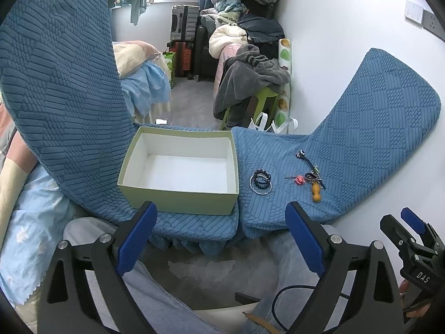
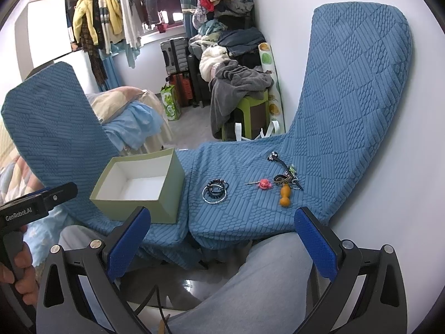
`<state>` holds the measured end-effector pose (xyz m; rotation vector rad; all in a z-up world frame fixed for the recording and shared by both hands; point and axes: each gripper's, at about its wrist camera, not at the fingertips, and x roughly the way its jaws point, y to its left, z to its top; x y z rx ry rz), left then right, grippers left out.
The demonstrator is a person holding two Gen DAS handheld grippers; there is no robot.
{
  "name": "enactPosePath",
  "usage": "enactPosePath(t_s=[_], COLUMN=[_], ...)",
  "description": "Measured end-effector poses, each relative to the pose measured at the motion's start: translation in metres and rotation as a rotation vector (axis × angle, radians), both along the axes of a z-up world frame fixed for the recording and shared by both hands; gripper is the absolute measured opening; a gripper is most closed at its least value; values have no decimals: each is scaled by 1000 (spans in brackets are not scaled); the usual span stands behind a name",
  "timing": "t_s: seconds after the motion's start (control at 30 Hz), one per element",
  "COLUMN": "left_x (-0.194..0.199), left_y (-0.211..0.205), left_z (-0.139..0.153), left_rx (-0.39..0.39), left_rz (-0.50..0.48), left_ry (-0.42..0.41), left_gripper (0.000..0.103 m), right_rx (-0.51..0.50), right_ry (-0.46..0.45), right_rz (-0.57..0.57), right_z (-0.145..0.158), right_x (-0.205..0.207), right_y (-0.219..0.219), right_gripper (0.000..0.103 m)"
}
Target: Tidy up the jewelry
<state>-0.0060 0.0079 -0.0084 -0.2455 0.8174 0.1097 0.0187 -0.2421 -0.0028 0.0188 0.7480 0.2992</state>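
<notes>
Two blue-covered chair seats [image 2: 236,208] pushed together, in a bedroom full of clothes. Near: left gripper [image 1: 219,239] and right gripper [image 2: 222,242], both spread wide, grasping nothing. Ahead-left, box [image 2: 133,192] empty. Ahead-right, bracelets [image 2: 214,191], pink hairpin [image 2: 264,183], orange gourd [image 2: 285,194], black pieces [image 2: 286,176], all unsorted. Nothing blocking.

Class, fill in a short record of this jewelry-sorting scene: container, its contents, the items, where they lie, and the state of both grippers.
container: open green box
contents: nothing visible inside
items: stack of bracelets, pink flower clip, orange gourd charm, dark tangled pieces
location: blue chair seat, right of the box
left gripper: open, holding nothing
right gripper: open, holding nothing
</notes>
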Motion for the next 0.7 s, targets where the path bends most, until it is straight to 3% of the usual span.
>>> enactPosePath(t_s=[0.7], left_x=[7], left_y=[-4], left_z=[-5], left_rx=[9], left_rz=[0], left_ry=[3], left_gripper=[94], right_rx=[3], right_ry=[1], right_rz=[23], right_z=[-1], right_x=[3], right_y=[0], right_gripper=[103])
